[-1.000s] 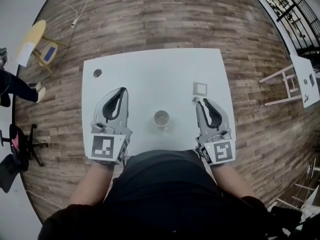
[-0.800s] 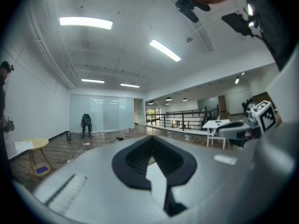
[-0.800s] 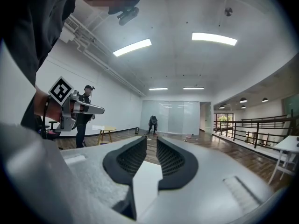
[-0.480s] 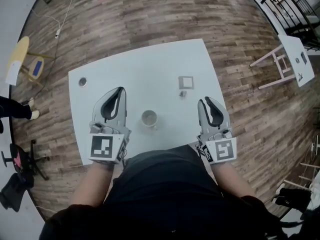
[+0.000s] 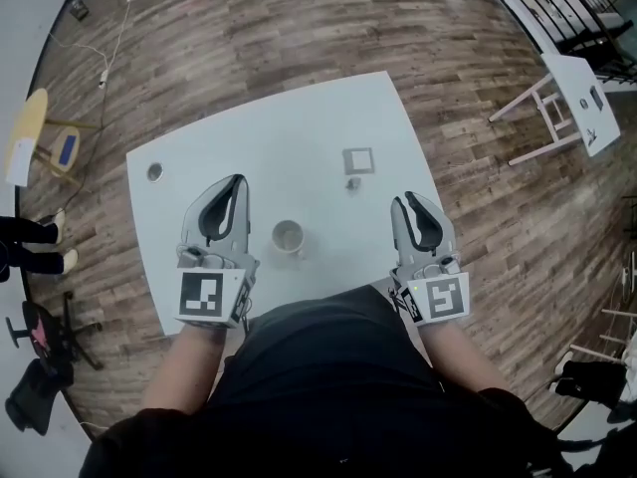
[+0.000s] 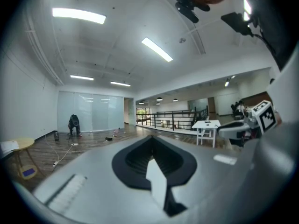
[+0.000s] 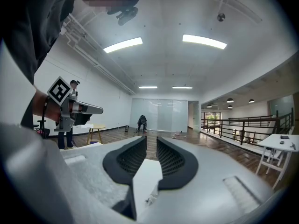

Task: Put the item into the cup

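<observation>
The jaws of the left gripper are pressed together. Those of the right gripper are held a little apart, with nothing gripped.

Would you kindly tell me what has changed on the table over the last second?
The table, with the cup and the small item, has slid left in the head view, so the right gripper now sits farther from the small item. Nothing was gripped or released. The cup and item kept their places on the table; the left gripper stays shut, both empty.
</observation>
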Action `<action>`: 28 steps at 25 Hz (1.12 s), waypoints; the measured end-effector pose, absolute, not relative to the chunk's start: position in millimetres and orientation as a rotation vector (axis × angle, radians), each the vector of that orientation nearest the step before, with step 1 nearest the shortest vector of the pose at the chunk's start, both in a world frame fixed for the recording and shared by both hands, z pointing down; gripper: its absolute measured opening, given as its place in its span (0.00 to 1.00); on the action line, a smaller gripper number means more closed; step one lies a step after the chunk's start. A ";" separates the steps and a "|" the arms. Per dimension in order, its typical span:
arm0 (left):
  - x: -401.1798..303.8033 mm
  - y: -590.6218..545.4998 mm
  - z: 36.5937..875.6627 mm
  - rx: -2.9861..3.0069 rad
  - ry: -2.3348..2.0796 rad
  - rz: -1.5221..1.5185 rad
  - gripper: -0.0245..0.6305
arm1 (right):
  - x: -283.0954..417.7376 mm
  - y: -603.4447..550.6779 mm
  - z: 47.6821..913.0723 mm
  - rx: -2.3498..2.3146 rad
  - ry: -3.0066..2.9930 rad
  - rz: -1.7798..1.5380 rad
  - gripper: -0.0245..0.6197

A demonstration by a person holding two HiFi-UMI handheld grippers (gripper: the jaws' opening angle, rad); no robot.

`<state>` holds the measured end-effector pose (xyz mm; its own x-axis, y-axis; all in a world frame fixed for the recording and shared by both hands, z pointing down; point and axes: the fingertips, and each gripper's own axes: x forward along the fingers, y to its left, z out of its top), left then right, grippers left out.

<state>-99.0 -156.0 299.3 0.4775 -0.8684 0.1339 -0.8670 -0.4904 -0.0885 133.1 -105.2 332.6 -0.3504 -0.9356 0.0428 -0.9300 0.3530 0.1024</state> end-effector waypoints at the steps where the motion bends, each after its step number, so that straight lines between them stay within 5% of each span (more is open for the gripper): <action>1: -99.8 -156.0 298.8 -2.689 1.582 -0.250 0.05 | 131.3 -105.3 332.3 1.723 -2.510 -0.098 0.15; 4: -103.7 -155.5 299.8 -2.682 1.594 -0.252 0.05 | 125.6 -105.1 332.2 1.695 -2.513 -0.131 0.04; 28: -121.8 -146.8 294.2 -2.639 1.651 -0.217 0.05 | 110.5 -112.5 339.6 1.611 -2.565 -0.094 0.04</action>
